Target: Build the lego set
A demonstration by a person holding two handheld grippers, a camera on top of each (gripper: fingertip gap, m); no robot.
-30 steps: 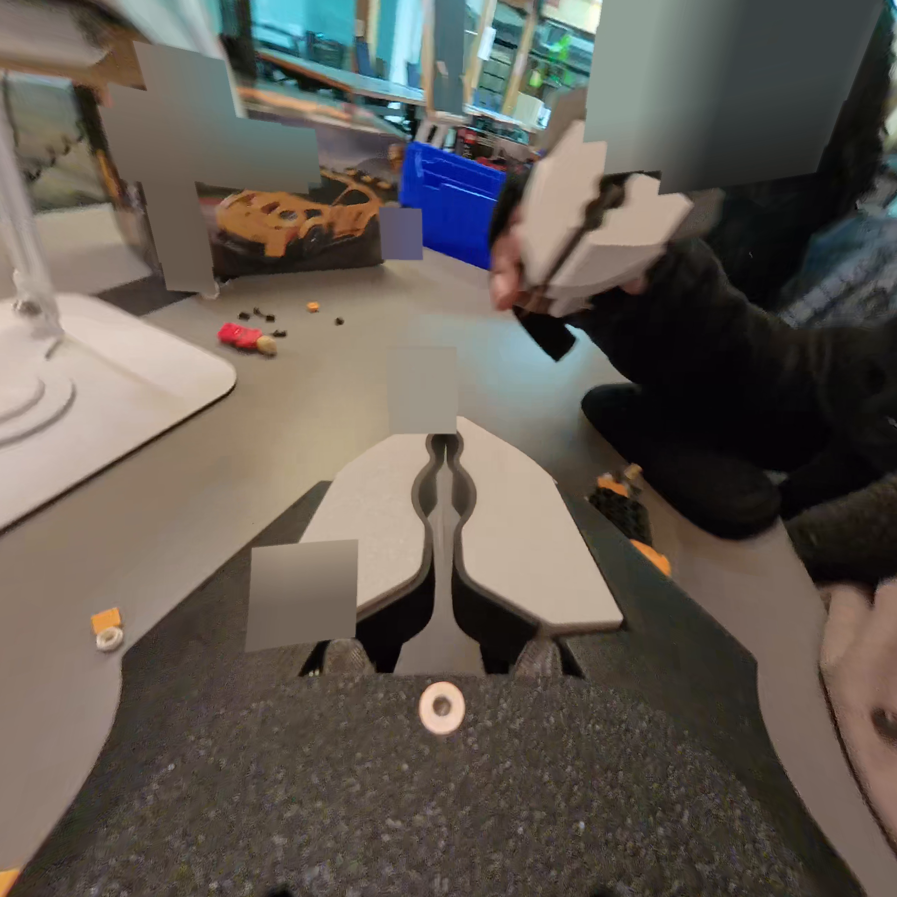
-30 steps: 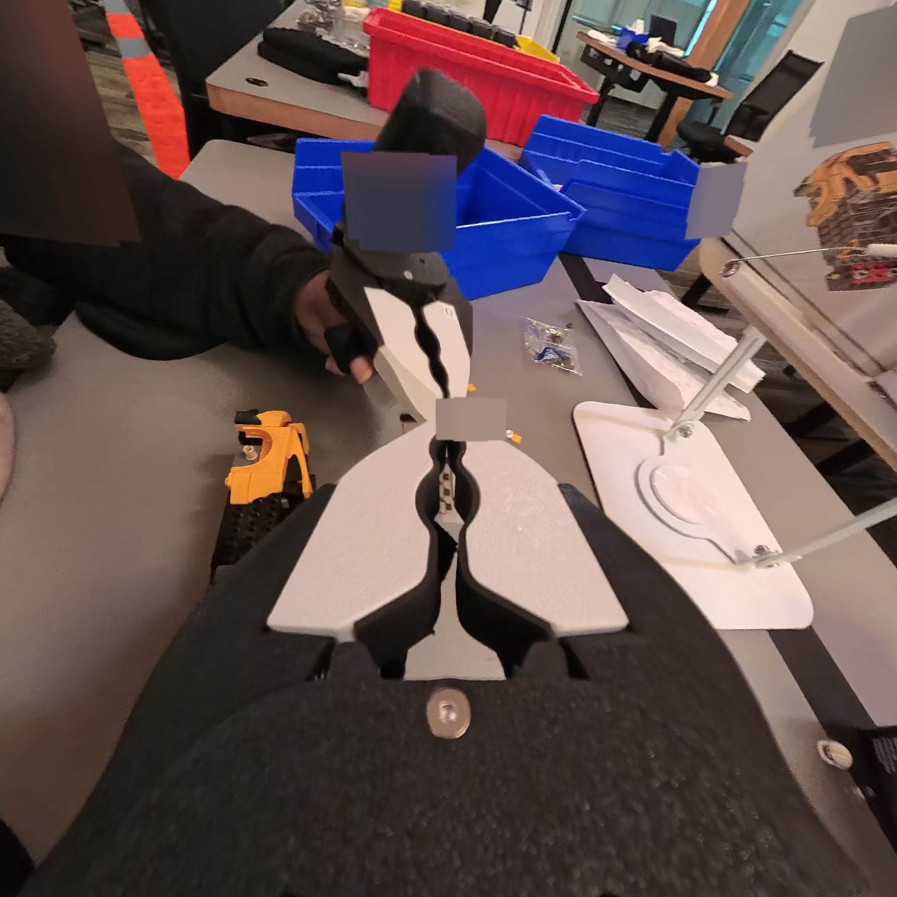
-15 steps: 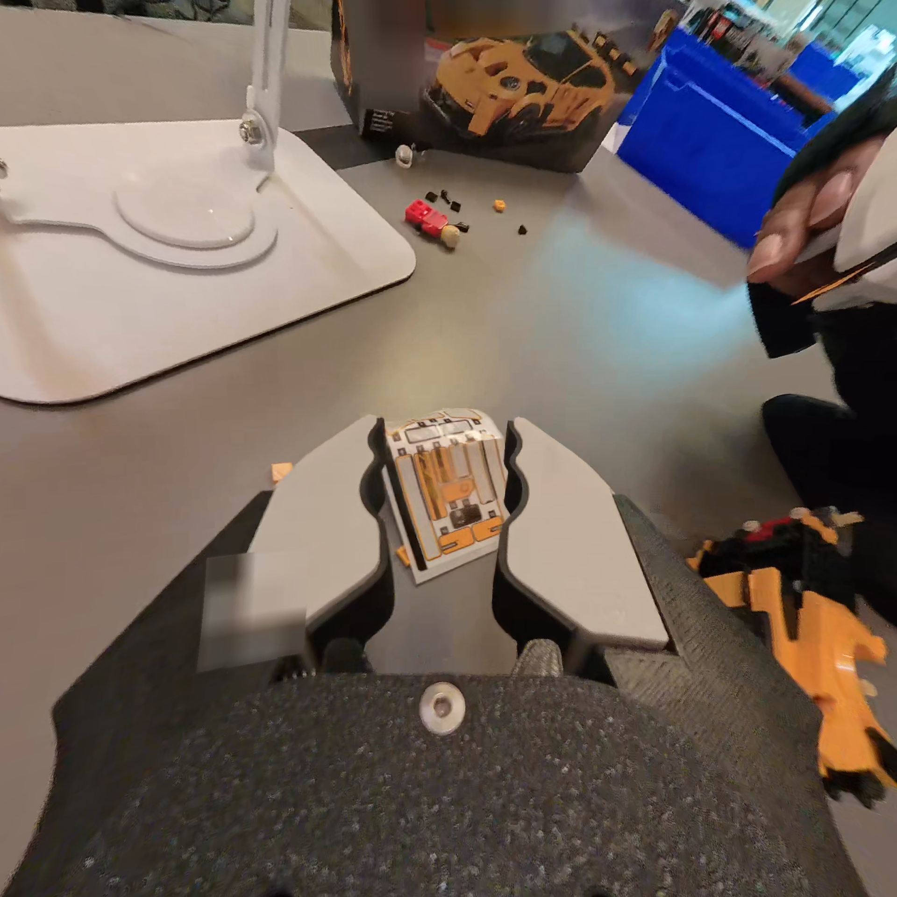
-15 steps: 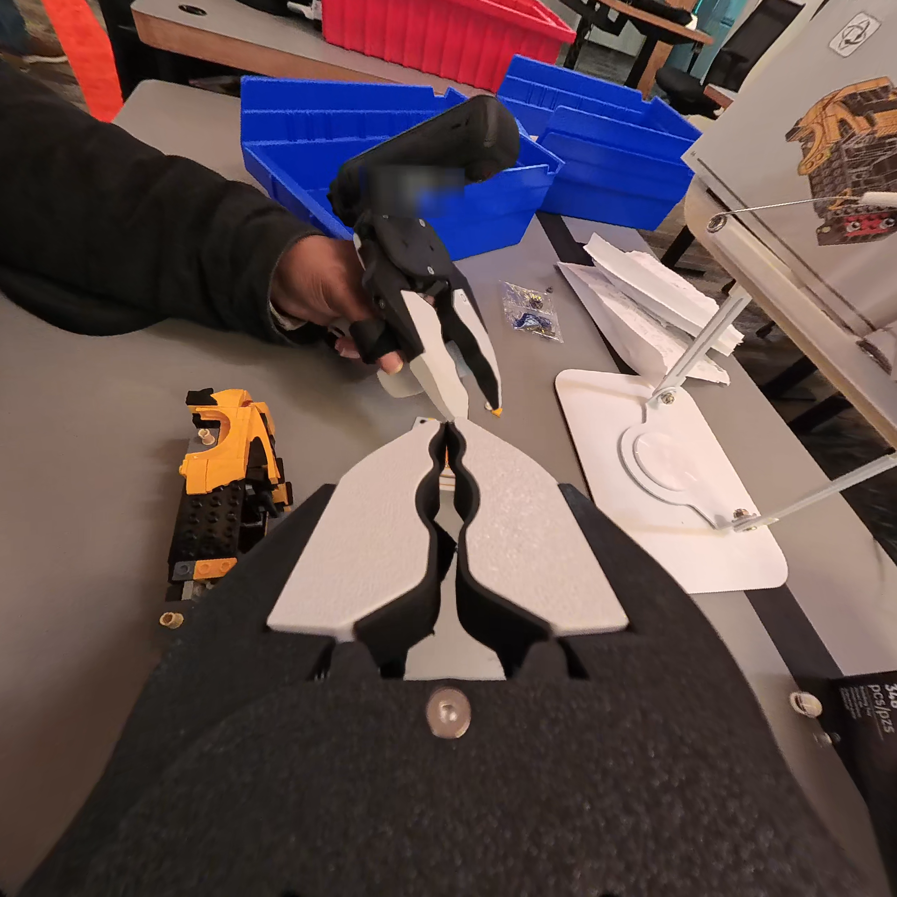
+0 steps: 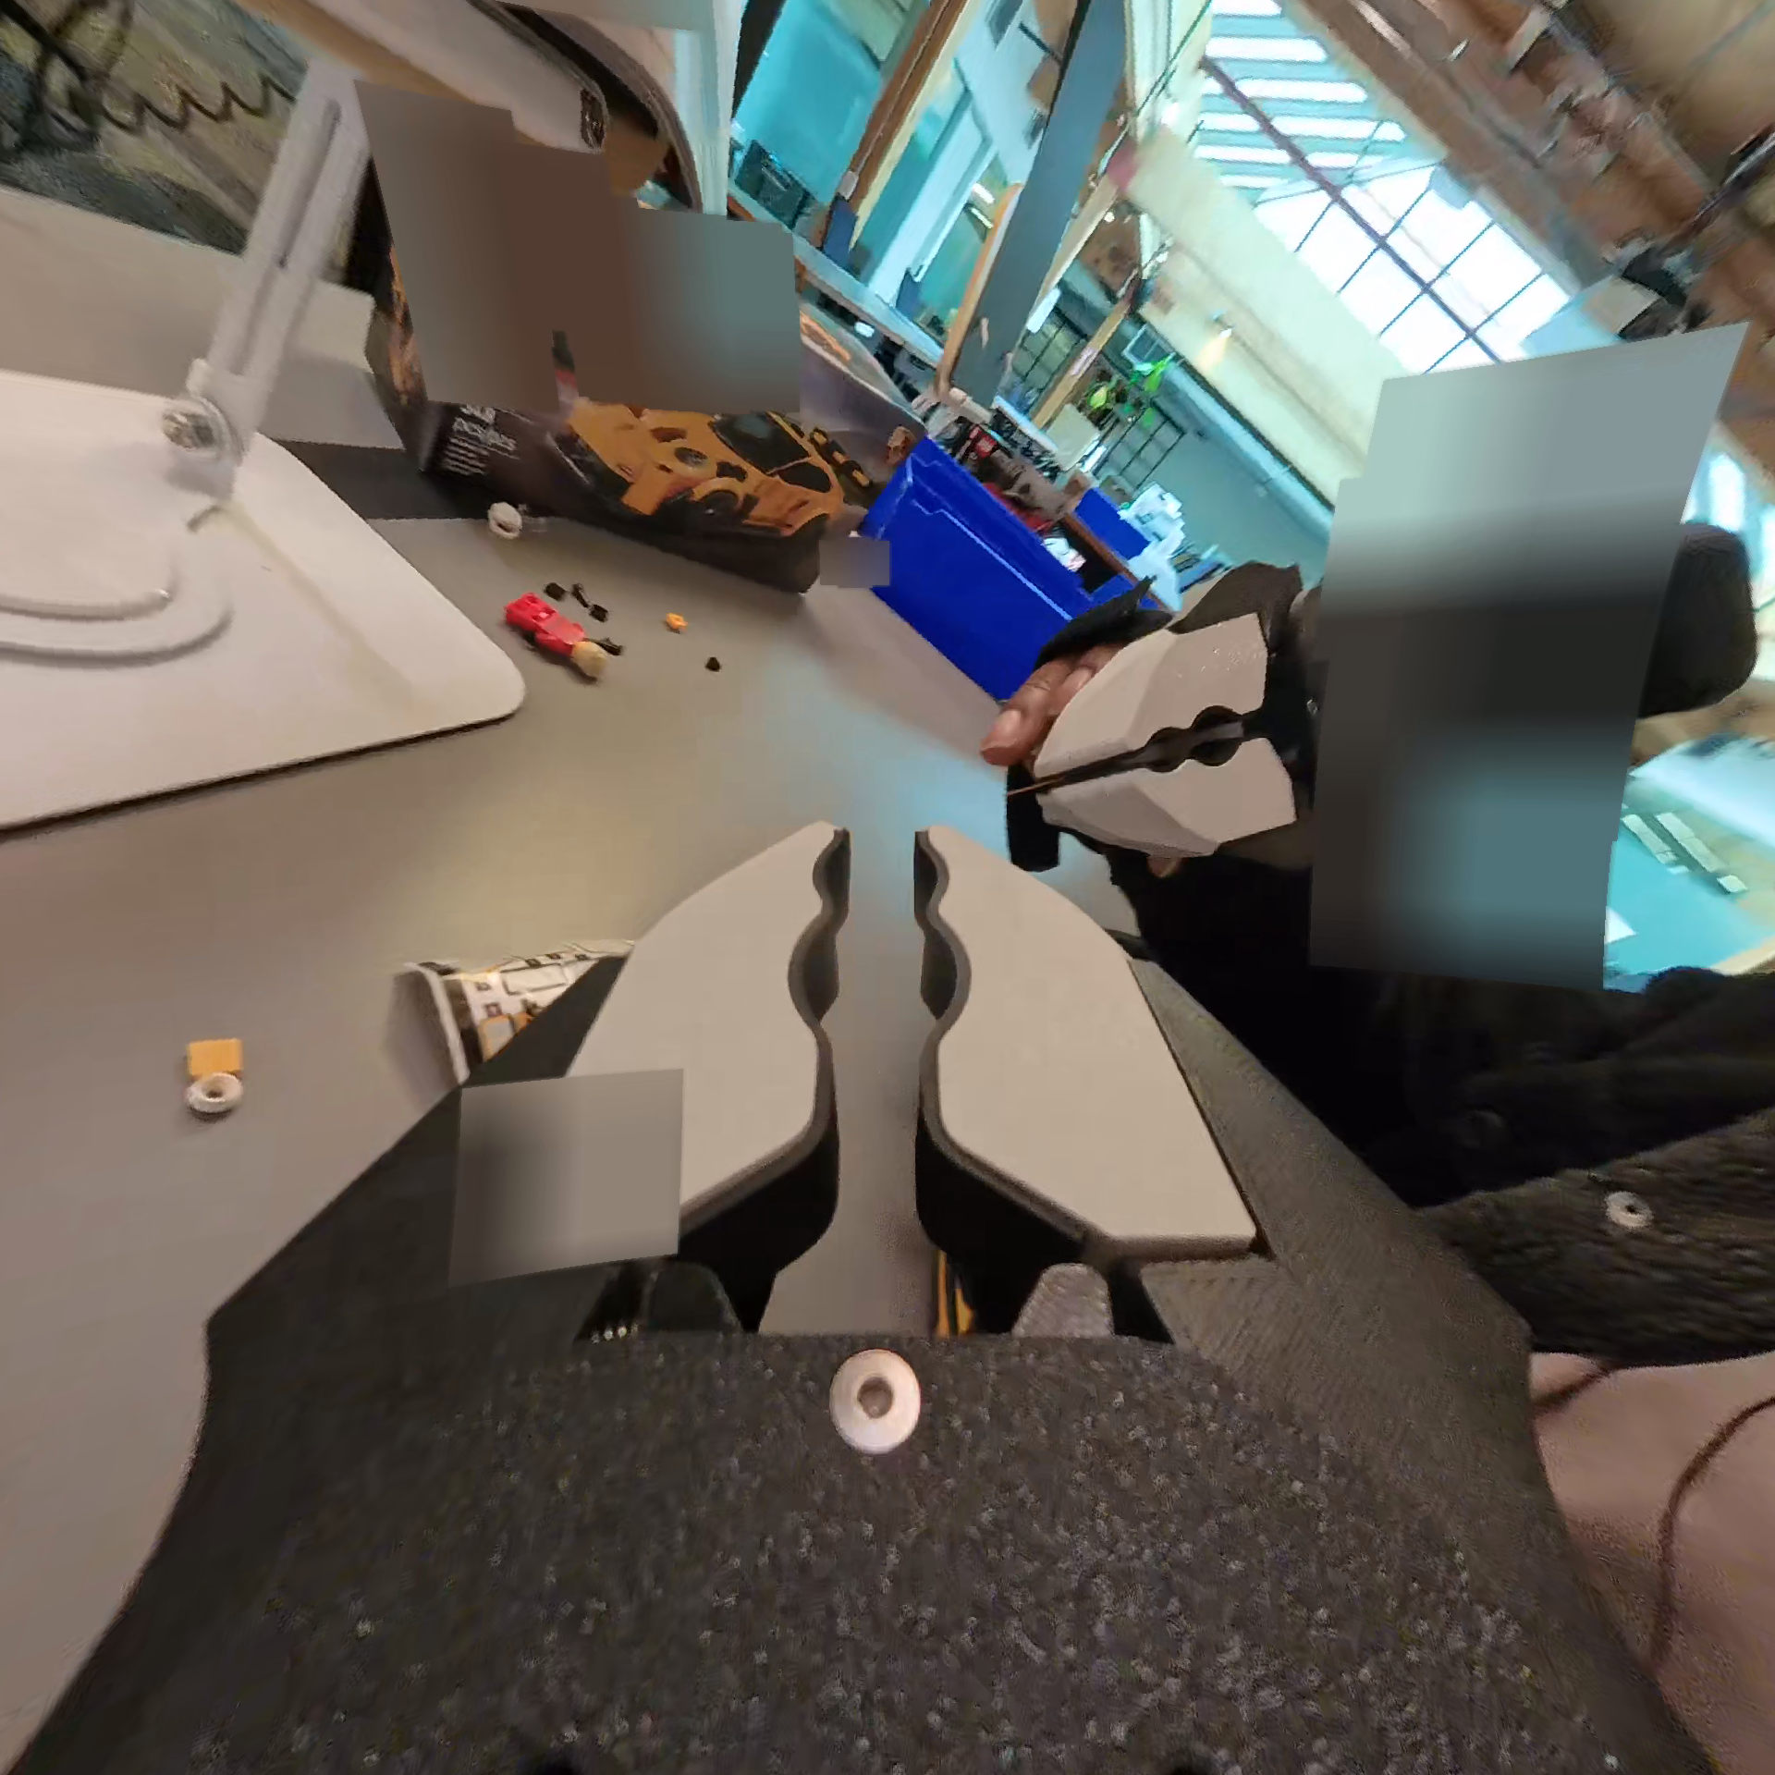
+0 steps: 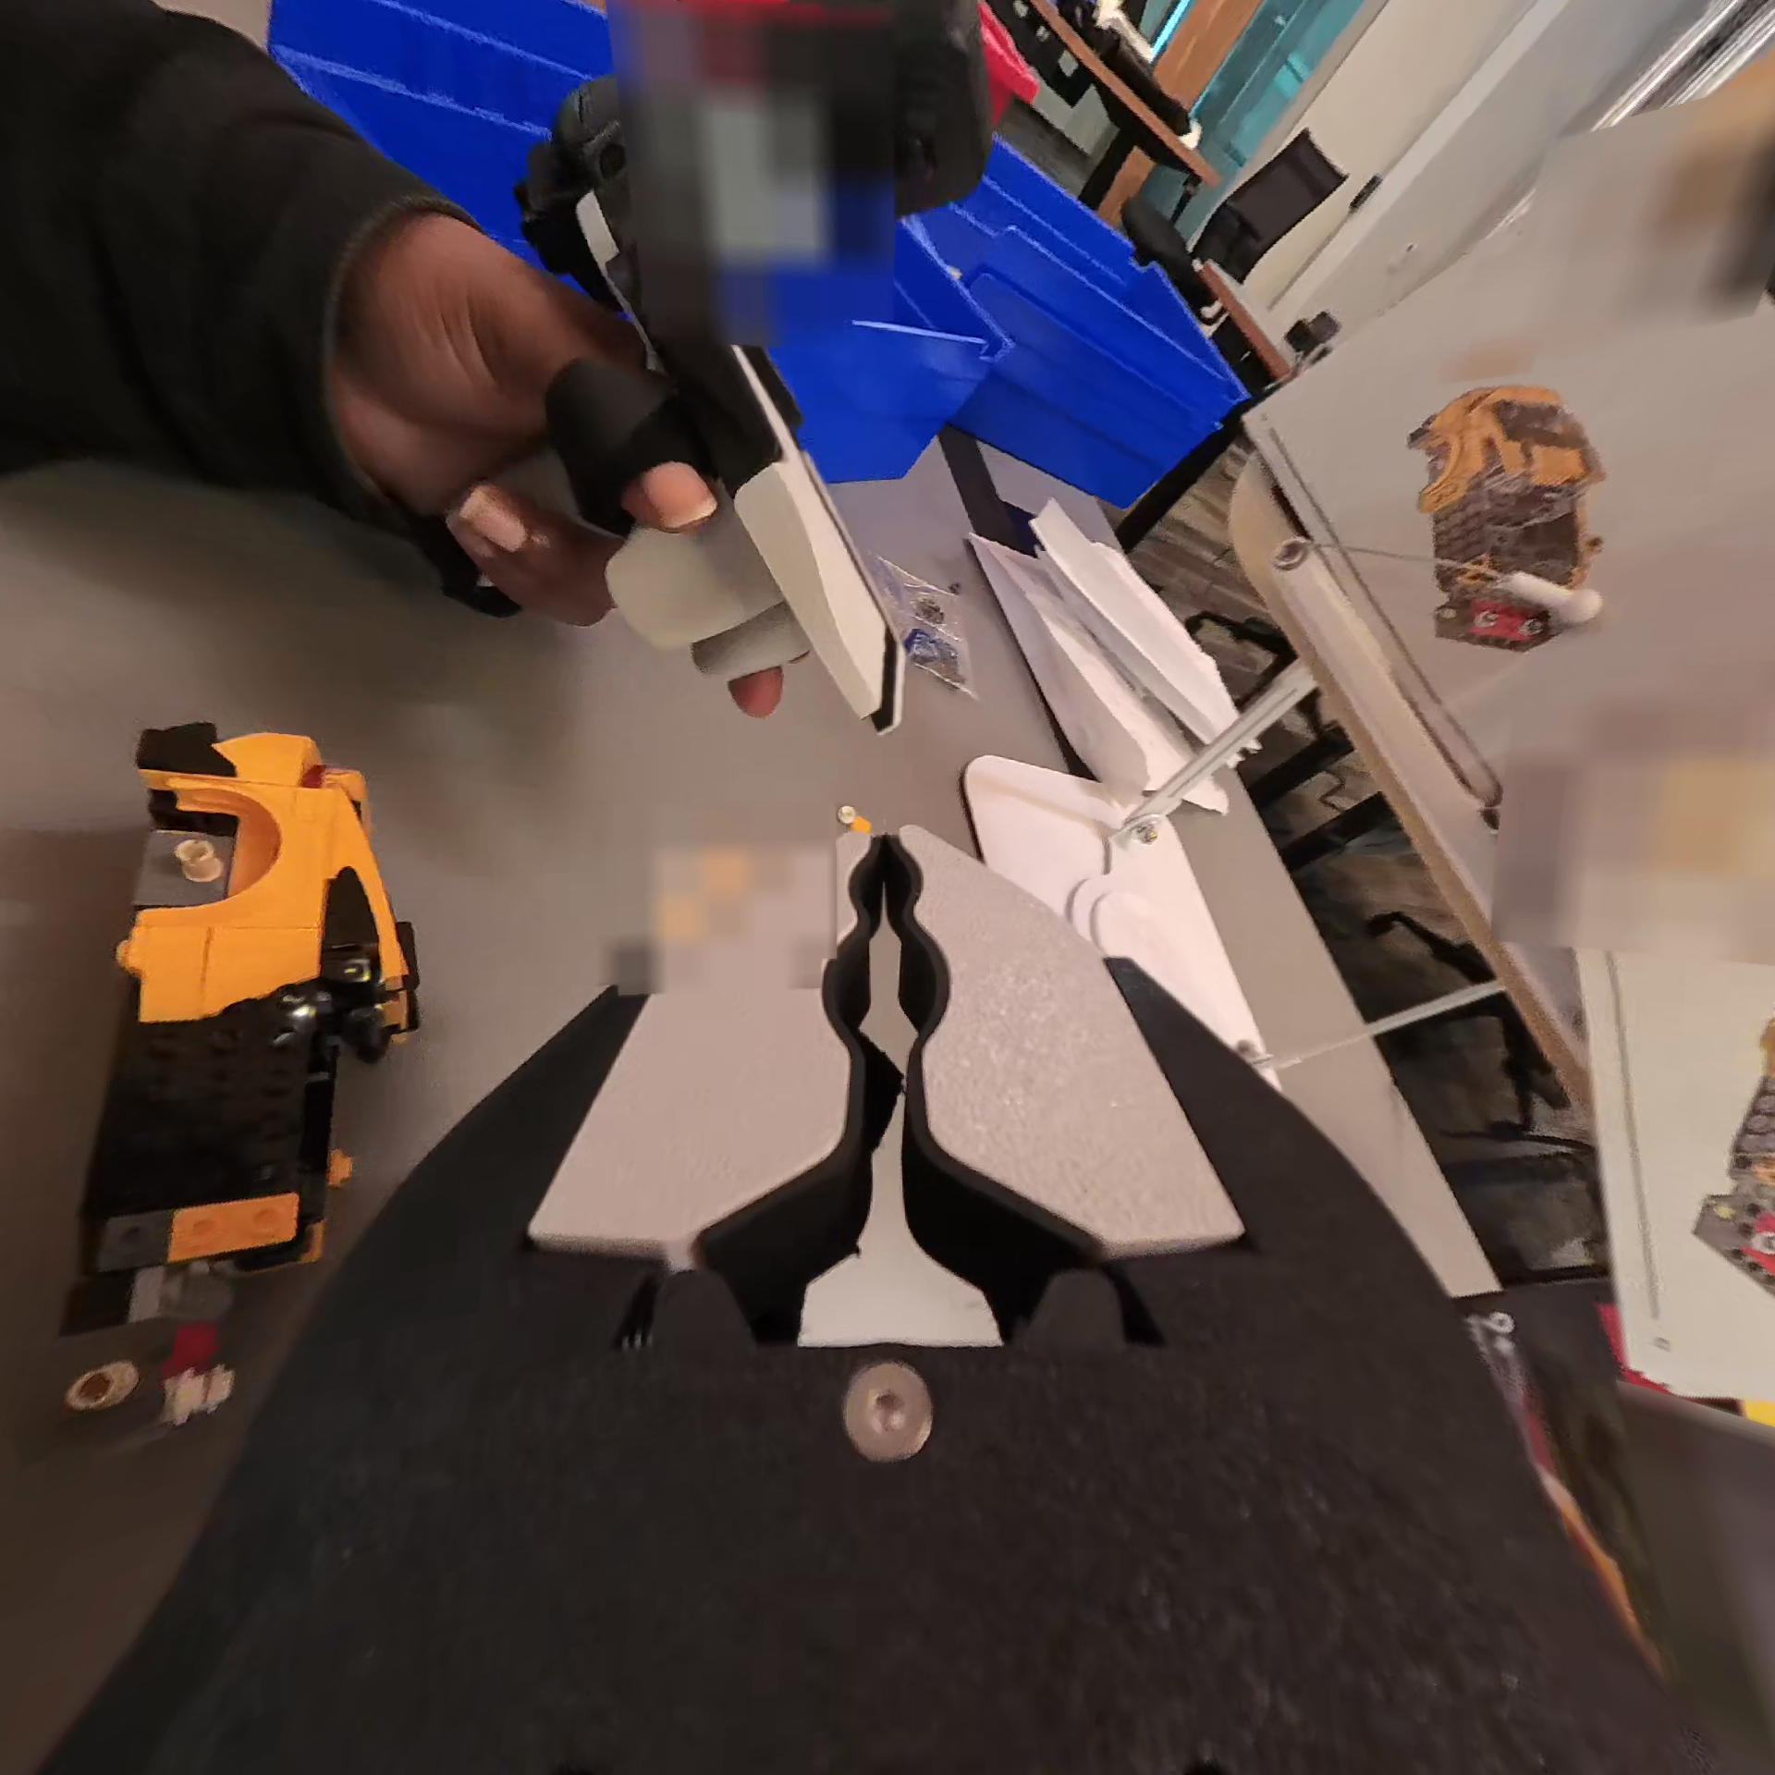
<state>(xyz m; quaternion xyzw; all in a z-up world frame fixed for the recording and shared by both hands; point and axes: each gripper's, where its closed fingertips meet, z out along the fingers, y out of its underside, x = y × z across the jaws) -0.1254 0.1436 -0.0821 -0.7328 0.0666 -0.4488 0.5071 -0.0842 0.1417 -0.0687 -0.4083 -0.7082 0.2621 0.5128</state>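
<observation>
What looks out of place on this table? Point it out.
The sticker sheet lies with one edge curled up, partly hidden behind the left gripper. Small loose pieces are scattered on the table around the red piece. Nothing looks spilled or broken.

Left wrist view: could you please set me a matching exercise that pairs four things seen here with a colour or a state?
Things:
1. small figure
2. bin
3. stand base
4. left claw

Colour or state:
a. white
b. open, nothing between its fingers
c. red
d. blue

Pairs: 1-c; 2-d; 3-a; 4-b
</observation>
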